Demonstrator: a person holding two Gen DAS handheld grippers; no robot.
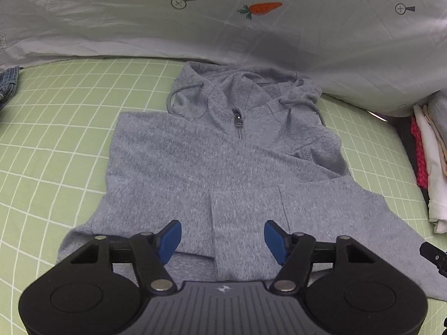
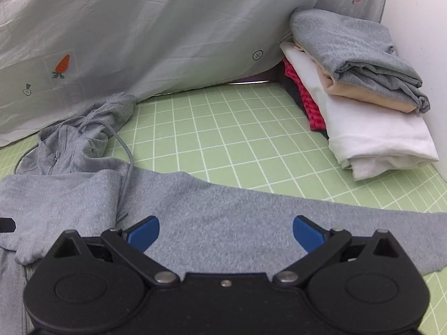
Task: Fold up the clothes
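Now, line by line:
Hoodie: a grey zip hoodie (image 1: 223, 162) lies flat on the green checked sheet (image 1: 56, 139), hood toward the back, its zip pull (image 1: 238, 117) near the collar.
Sleeves: one sleeve is folded across the front, its cuff (image 1: 243, 223) lying near the middle; the other sleeve (image 2: 307, 212) stretches out sideways over the sheet.
Left gripper: the left gripper (image 1: 222, 238) hangs over the folded cuff with its blue pads apart, the cuff cloth between them; whether the pads touch it I cannot tell.
Right gripper: the right gripper (image 2: 225, 233) is over the outstretched sleeve, jaws spread wide, nothing pinched.
Stack: a pile of folded clothes (image 2: 363, 97) sits at the sheet's far corner, grey on top, then beige, white, red and dark.
Behind: a pale quilt (image 1: 251, 28) printed with carrots is bunched up past the hood.
Edge: a bit of denim (image 1: 8, 83) shows at the left.
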